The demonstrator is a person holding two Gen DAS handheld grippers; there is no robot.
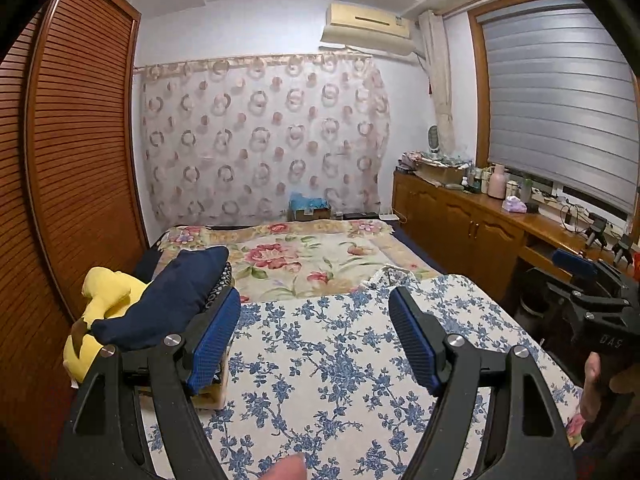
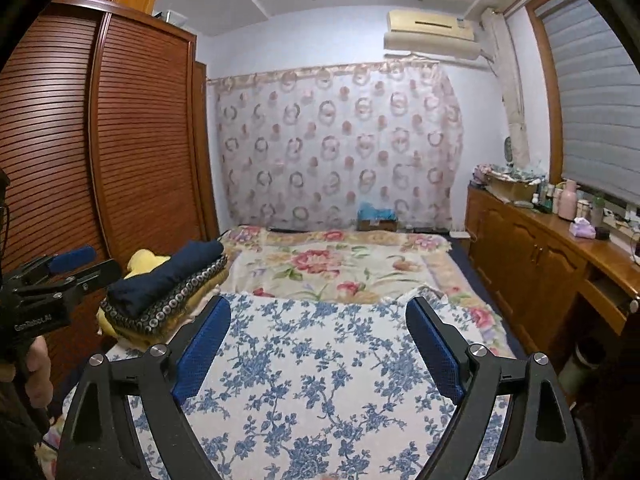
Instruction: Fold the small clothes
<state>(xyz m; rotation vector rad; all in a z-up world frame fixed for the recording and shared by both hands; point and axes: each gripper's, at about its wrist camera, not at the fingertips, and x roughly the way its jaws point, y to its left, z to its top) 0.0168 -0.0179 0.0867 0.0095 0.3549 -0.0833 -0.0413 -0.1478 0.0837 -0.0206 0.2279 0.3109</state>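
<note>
Bed with pink-rose floral bedspread (image 2: 340, 264) fills the room's middle; nearer the cameras a white cloth with blue flower print (image 2: 320, 360) lies flat over it as the work surface. No loose garment shows on that blue-print cloth in either view.

At the left edge of the bed sits a stack of folded clothes (image 2: 168, 292): a dark navy folded piece (image 1: 168, 300) on top, a black piece with white ring pattern (image 2: 188, 288) under it, and something pale yellow-tan at the bottom. A yellow plush toy (image 1: 104, 300) lies just beside and behind the stack.

Left gripper (image 1: 316, 340): black frame, blue ribbed pads, jaws wide apart, nothing between them, above the blue-print cloth, left pad near the stack but whether it touches, can't tell. Right gripper (image 2: 320, 344): same build, jaws spread wide, empty, also over the bare cloth. Each gripper shows at the edge of the other's view, off the cloth.

Judgement: several items look folded and stacked, so the task is well along or between items. Whether any unfolded clothes remain can't be told; none is in frame. The next garment, if any, would have to come from out of view.
</note>
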